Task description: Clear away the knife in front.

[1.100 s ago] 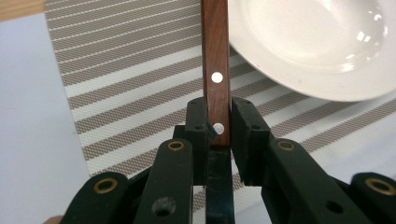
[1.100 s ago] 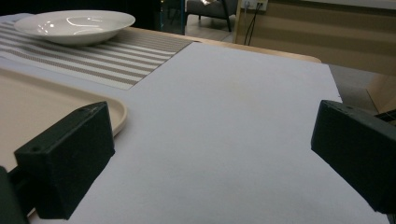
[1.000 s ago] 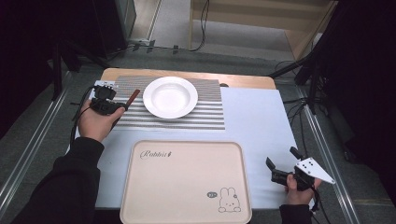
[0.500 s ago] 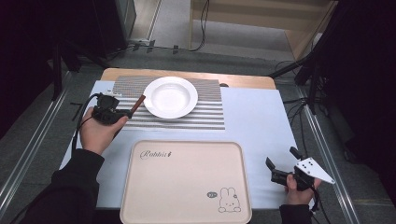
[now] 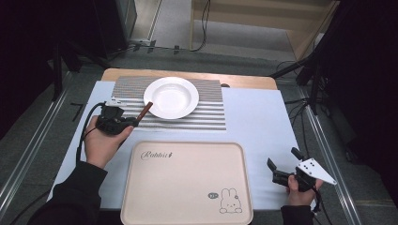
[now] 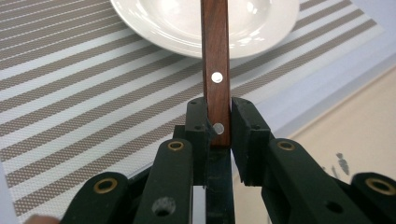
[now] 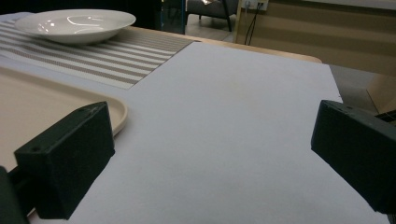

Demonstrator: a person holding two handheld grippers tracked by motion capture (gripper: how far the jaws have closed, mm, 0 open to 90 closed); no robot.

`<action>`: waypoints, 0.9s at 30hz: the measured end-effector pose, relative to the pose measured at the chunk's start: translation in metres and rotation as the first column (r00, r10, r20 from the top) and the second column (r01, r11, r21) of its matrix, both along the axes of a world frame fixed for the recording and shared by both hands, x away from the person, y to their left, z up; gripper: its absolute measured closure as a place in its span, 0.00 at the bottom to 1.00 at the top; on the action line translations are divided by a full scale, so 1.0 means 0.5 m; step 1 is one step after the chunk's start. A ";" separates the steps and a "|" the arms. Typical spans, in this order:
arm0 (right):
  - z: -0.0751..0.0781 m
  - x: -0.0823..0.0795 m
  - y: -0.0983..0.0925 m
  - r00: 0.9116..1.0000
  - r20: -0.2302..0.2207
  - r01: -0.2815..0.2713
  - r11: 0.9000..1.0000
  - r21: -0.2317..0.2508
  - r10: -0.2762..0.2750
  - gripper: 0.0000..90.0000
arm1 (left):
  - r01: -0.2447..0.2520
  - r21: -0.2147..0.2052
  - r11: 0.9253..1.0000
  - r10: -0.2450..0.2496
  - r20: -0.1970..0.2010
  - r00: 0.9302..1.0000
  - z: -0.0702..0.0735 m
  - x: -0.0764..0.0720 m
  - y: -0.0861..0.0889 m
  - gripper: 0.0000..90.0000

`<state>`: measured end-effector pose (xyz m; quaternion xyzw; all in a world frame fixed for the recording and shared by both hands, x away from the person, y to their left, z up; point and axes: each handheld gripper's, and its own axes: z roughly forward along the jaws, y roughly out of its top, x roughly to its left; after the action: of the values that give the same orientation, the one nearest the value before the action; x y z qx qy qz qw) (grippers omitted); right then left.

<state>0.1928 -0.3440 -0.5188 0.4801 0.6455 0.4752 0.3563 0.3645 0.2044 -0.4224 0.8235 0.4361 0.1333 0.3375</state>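
My left gripper is shut on a brown wooden handle with two metal rivets. In the left gripper view the jaws of the left gripper clamp the handle's lower end, and whatever lies below that is hidden between them. The handle points up towards a white plate, its tip reaching the rim. This plate sits on a striped mat. My right gripper is open at the near right, low over the white table cover, with nothing between its jaws.
A beige tray with a rabbit drawing lies at the near middle, between the two hands; its corner shows beside the right gripper. The plate stands far off in that view. Cables and stands surround the table.
My left gripper has drawn back towards the tray's left corner, carrying the wooden handle with it. The right gripper has stayed put.
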 end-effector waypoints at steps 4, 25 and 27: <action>0.000 0.000 0.000 1.000 0.001 -0.001 1.000 0.000 0.001 0.00 | 0.021 -0.009 1.000 -0.020 0.005 1.000 0.004 -0.020 -0.011 0.86; 0.000 -0.001 0.001 1.000 0.001 -0.001 1.000 -0.001 0.001 0.00 | 0.085 -0.092 0.992 -0.085 0.002 0.996 -0.020 -0.127 -0.041 0.86; 0.000 -0.001 0.001 1.000 0.001 -0.001 1.000 -0.002 0.001 0.00 | 0.083 -0.103 0.991 -0.083 0.003 0.997 -0.024 -0.137 -0.042 0.86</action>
<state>0.1924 -0.3436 -0.5187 0.4793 0.6460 0.4751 0.3567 0.2959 0.1834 -0.4345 0.8225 0.4081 0.0957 0.3845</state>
